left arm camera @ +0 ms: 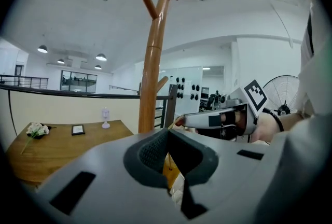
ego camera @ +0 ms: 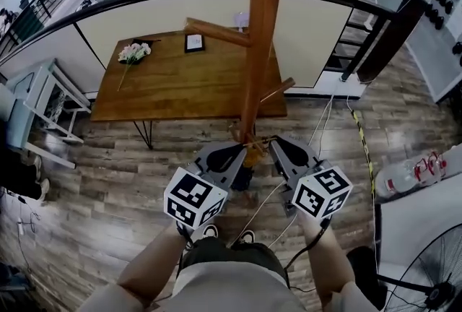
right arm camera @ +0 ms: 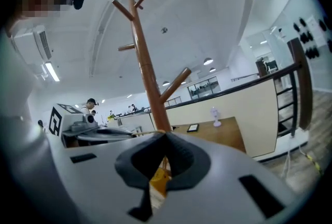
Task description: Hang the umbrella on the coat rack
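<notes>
Both the left claw [ego camera: 242, 149] and right claw [ego camera: 274, 143] pinch the loop [ego camera: 261, 138] of the umbrella [ego camera: 252, 154], which hangs between them beside the rack [ego camera: 260, 50]; lifting looks next, slipping that loop over a peg [ego camera: 216, 32].

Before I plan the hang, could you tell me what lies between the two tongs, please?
In the head view, a thin strap runs between the left tongs and right tongs, with the umbrella hanging below.

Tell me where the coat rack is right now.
In the head view, the coat rack stands centre, just beyond the left claw and right claw, in front of the wooden table.
</notes>
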